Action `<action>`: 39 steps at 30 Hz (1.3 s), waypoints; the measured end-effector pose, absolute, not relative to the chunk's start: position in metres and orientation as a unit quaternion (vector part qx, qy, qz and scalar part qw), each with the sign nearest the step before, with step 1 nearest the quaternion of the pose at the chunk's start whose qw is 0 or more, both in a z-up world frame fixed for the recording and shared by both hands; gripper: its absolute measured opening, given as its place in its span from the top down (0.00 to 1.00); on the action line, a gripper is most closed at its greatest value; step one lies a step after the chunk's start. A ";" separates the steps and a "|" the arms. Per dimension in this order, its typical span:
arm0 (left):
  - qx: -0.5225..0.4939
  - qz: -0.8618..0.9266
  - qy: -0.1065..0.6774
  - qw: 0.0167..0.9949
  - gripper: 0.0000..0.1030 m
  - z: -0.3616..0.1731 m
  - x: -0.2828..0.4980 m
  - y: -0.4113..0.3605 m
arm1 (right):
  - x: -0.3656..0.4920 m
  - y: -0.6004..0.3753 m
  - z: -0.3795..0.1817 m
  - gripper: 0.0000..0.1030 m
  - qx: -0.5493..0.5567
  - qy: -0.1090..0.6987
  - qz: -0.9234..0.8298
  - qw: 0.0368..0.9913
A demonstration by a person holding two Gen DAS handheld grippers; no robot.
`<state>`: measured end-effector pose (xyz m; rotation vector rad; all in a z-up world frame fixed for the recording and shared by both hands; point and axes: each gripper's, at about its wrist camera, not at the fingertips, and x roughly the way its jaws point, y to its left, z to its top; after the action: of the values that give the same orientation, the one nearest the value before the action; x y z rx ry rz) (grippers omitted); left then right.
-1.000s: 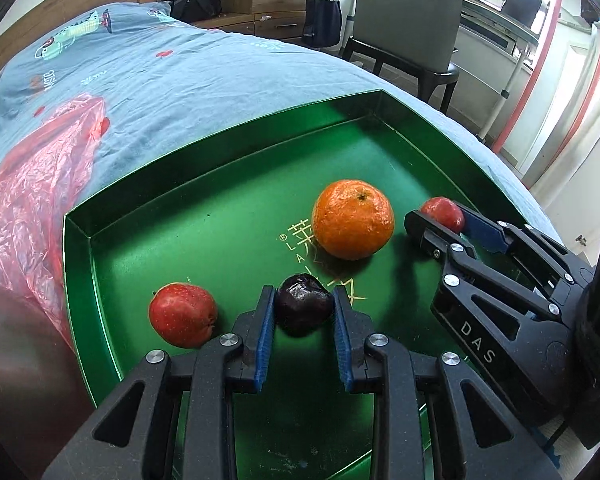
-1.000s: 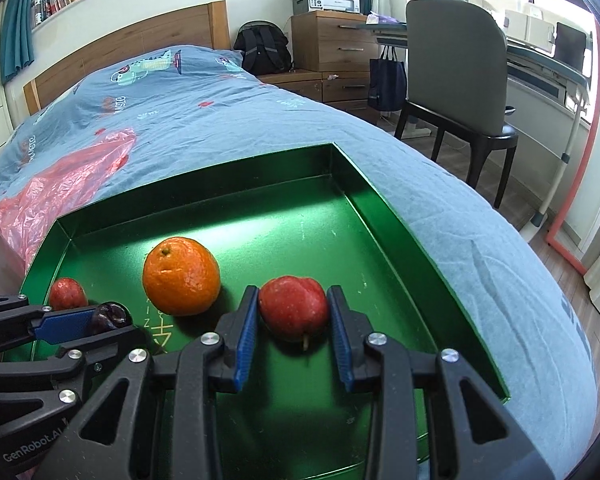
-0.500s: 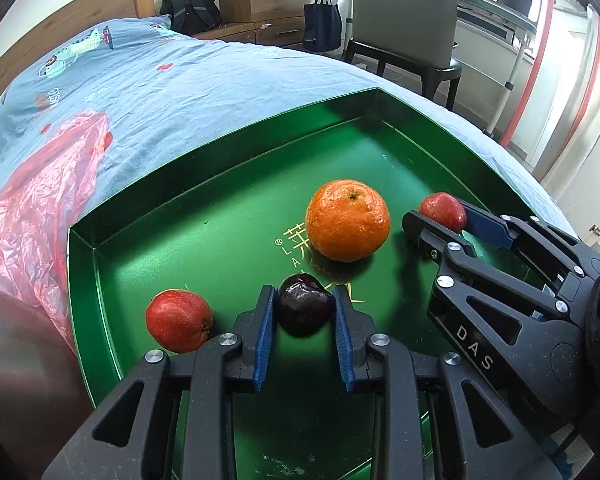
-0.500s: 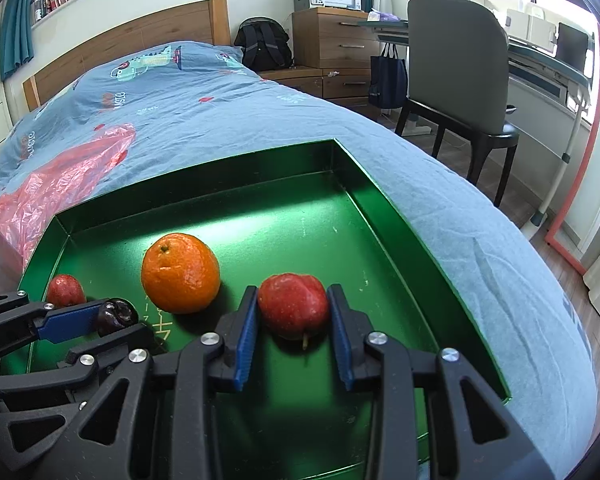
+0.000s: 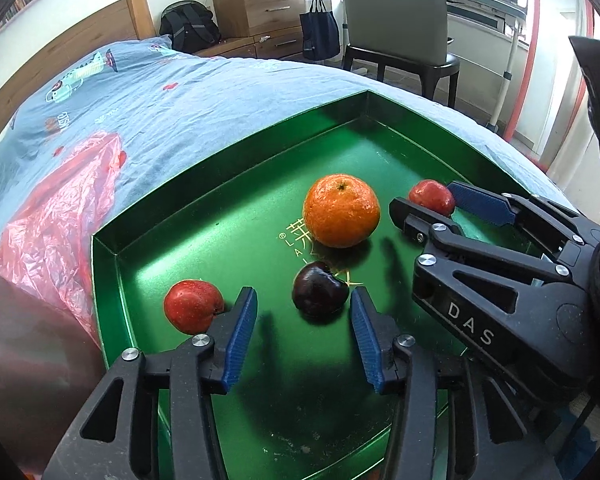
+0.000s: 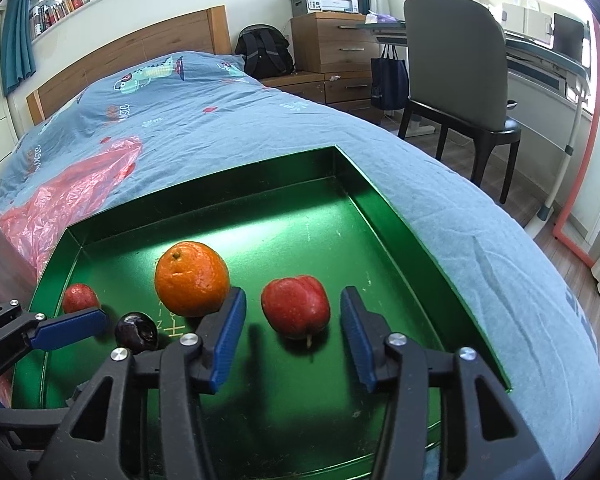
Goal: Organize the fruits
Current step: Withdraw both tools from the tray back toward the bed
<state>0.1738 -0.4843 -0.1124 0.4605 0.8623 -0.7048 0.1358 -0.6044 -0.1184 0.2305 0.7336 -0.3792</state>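
Observation:
A green tray [image 5: 236,156] lies on the bed with fruits in it. An orange [image 5: 342,210] sits mid-tray. A dark plum [image 5: 319,289] rests on the tray floor between the pads of my left gripper [image 5: 303,296]. Its jaws are opening, and the plum is clear of the left pad and near the right one. A small red fruit [image 5: 193,306] lies just left of it. In the right wrist view my right gripper [image 6: 294,294] is opening too. A red apple-like fruit [image 6: 296,306] sits free between its pads, on the tray [image 6: 380,200].
A red plastic bag [image 5: 56,216] lies on the blue bedsheet [image 5: 172,92] left of the tray. The bed's edge drops off to the right, where a grey chair [image 6: 456,52] and a desk stand. A blurred brown shape [image 5: 20,340] fills the lower left.
Both grippers were shut on their fruit, and both have spread their jaws. The dark plum and the red fruit now rest loose on the tray floor. Neither hand has shifted much.

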 end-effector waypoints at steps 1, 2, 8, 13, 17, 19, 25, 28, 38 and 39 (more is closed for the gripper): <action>0.218 -0.331 0.403 0.825 0.55 -0.110 0.173 -0.483 | 0.135 -0.604 -0.118 0.03 0.112 0.354 -0.184 0.910; 0.218 -0.330 0.400 0.827 0.54 -0.107 0.173 -0.481 | 0.134 -0.603 -0.116 0.02 0.114 0.352 -0.184 0.911; 0.211 -0.325 0.391 0.835 0.52 -0.090 0.167 -0.466 | 0.126 -0.603 -0.106 0.00 0.121 0.333 -0.195 0.915; 0.204 -0.322 0.389 0.839 0.51 -0.079 0.157 -0.450 | 0.116 -0.597 -0.097 0.00 0.130 0.304 -0.189 0.925; 0.202 -0.314 0.384 0.844 0.51 -0.071 0.147 -0.435 | 0.101 -0.585 -0.085 0.00 0.126 0.263 -0.195 0.937; 0.203 -0.310 0.383 0.846 0.51 -0.069 0.142 -0.427 | 0.094 -0.578 -0.080 0.00 0.119 0.244 -0.197 0.942; 0.194 -0.298 0.391 0.849 0.49 -0.071 0.129 -0.396 | 0.077 -0.557 -0.084 0.00 0.095 0.228 -0.201 0.948; 0.180 -0.290 0.399 0.851 0.48 -0.074 0.123 -0.378 | 0.071 -0.549 -0.088 0.00 0.089 0.237 -0.198 0.947; 0.129 -0.248 0.419 0.864 0.40 -0.075 0.101 -0.301 | 0.038 -0.502 -0.086 0.00 0.075 0.258 -0.161 0.950; 0.128 -0.244 0.420 0.865 0.40 -0.075 0.098 -0.294 | 0.036 -0.495 -0.086 0.00 0.071 0.262 -0.155 0.950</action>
<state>0.0978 -0.2938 -0.0750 0.2678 0.8806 -0.5109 0.0356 -0.4946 -0.0857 0.1439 0.5324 -0.3149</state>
